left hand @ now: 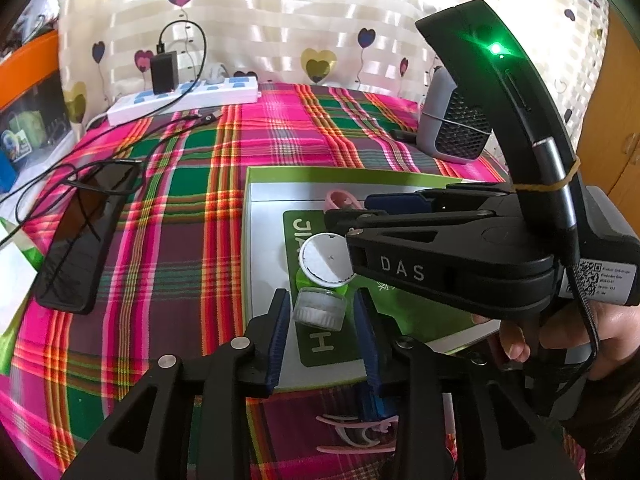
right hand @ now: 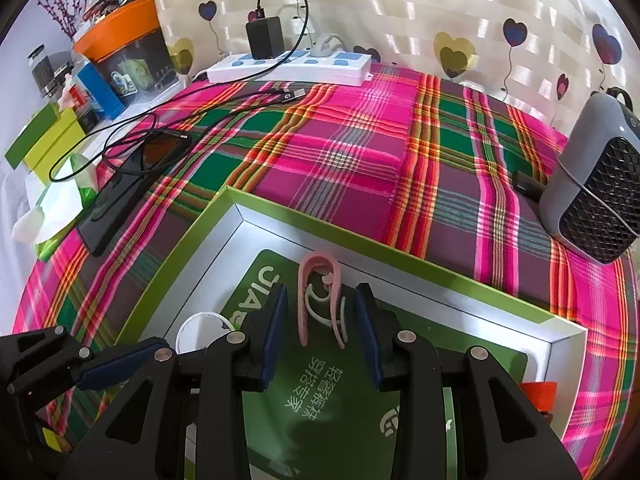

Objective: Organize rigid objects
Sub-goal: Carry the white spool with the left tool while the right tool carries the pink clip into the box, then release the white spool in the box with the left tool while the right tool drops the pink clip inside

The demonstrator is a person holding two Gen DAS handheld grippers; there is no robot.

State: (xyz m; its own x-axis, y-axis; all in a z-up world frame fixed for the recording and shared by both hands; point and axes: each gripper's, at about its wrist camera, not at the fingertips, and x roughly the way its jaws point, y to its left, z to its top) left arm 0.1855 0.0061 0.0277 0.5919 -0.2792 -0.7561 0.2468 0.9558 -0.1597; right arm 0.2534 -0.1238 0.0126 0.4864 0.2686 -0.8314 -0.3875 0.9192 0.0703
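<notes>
**Both grippers open over the green-rimmed box**

Left wrist view: the left gripper [left hand: 322, 322] points down into a shallow box [left hand: 256, 184] with a lime-green rim and silver inner walls, resting on a pink, green and red plaid tablecloth [left hand: 192, 184]. Its blue-padded fingers [left hand: 278, 336] stand apart on either side of a small clear jar [left hand: 320, 307] with white contents — the pads do not press on it, and a gap shows on each side. The jar lies on the green printed card [left hand: 320, 348] that lines the box floor. Just behind the jar, a round white lid [left hand: 326, 258] leans tilted, its flat face showing. A second pink hair clip [left hand: 356, 434] lies on the cloth outside the box, under the gripper. A hand [left hand: 560, 332] holds the right gripper [left hand: 352, 210], which reaches in from the right.

Right wrist view: the right gripper's fingers [right hand: 276, 330] are likewise parted, with a pink hair clip [right hand: 320, 300] lying between them on the green card — near both pads, whether it touches either cannot be told.

Surroundings: a black phone [left hand: 80, 236] lies left of the box, a white power strip [right hand: 288, 66] sits at the far edge, and a grey heater [right hand: 600, 192] stands at the right.
</notes>
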